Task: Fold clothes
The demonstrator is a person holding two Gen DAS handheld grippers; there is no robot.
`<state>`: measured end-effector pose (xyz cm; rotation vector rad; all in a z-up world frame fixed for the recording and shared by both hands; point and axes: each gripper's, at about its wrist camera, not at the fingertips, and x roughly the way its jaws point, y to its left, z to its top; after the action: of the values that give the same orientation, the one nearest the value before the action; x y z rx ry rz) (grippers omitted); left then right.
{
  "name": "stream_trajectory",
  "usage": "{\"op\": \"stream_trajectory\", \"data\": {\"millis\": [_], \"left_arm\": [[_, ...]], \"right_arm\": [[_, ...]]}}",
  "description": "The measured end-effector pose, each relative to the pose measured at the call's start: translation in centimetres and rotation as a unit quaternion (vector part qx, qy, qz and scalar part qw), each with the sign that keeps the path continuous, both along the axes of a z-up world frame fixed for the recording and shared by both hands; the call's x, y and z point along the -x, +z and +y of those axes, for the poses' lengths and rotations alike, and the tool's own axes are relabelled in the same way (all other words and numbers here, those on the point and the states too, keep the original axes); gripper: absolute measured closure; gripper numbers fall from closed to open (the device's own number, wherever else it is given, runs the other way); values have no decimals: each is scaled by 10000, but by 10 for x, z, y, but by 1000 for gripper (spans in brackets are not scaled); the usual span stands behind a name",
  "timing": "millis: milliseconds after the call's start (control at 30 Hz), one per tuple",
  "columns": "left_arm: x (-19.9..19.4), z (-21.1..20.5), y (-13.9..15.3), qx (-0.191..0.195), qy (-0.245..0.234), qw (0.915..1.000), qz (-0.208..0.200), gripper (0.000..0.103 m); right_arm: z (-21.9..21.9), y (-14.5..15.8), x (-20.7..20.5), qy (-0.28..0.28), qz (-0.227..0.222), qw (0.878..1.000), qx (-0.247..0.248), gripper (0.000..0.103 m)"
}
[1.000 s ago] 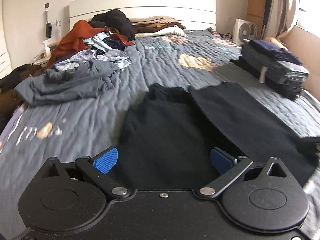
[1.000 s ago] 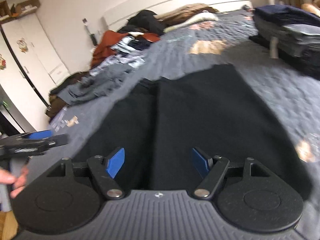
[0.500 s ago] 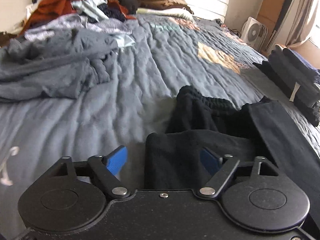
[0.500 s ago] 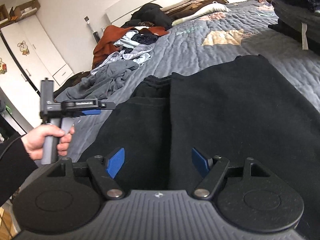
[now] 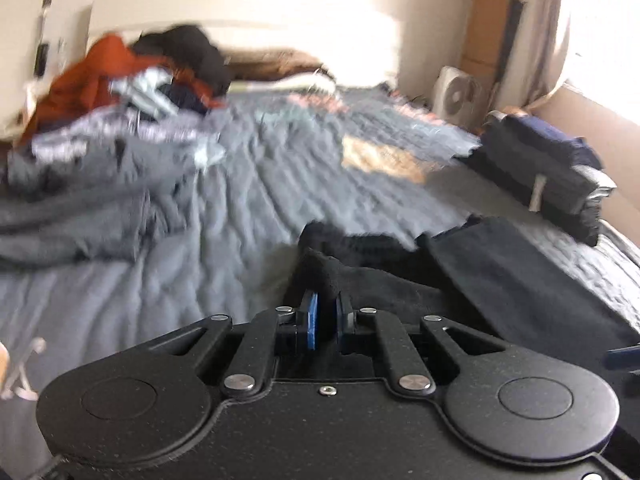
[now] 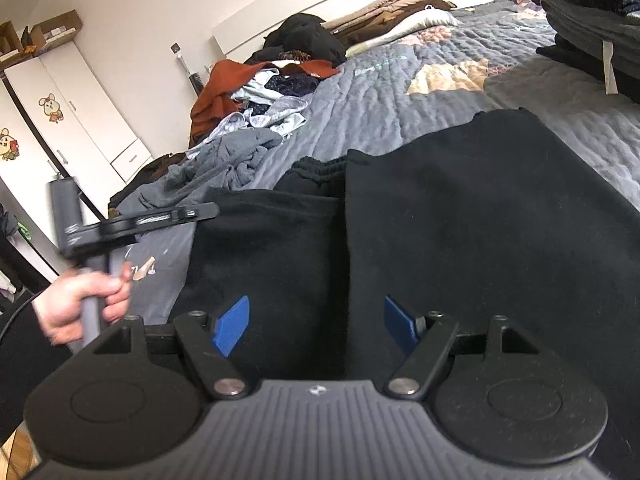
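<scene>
Left wrist view, blurred: left gripper pinched tight on a raised fold of the black garment, blue pads nearly together with cloth squeezed between them. Garment spread over the grey quilted bed cover, its ribbed waistband bunched just beyond the pinch. At far left, a heap of unfolded clothes with a rust-orange piece on top; at right edge of the bed, a stack of folded dark clothes. Beyond, a white headboard and a white fan on the floor near the corner.

Right wrist view, sharp: right gripper hovering over the black garment, jaws wide, blue pads well apart, nothing gripped between them though cloth lies below. Garment lying flat, folded lengthwise with a seam line running up the middle, waistband at the far end. At left, the left gripper seen side-on, reaching to the garment's left edge, its grey handle gripped by a hand in a dark sleeve. Behind, the heap of unfolded clothes, a white wardrobe with cartoon stickers, and folded stack at top right.
</scene>
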<state>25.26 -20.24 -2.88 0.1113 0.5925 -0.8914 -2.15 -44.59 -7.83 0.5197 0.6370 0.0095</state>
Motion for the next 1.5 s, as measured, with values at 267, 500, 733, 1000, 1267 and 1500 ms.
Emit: {"op": "stream_trajectory", "data": {"millis": [267,500,733,1000,1267,1500], "left_arm": [[31,52,30,379,-158,9990,-158,94],[62,107,20,391,-80,9992,-46,94],[91,153,-7,89,112,9994,324,94],[93,151,-18,82,121,9993,352,94],[94,155,-22,43,180,9991,392,94],[94,152,-10,112,246,9993,277,94]], "right_arm": [[10,0,-29,307,-33,9993,187,30],[2,-15,-49,569,280,9976,-266,30],[12,-15,-61,1034,219,9944,41,30],[41,-10,-134,1996,263,9736,1073,30],[62,-38,-171,2224,837,9656,1054,41],[51,-32,-173,1906,952,9764,342,98]]}}
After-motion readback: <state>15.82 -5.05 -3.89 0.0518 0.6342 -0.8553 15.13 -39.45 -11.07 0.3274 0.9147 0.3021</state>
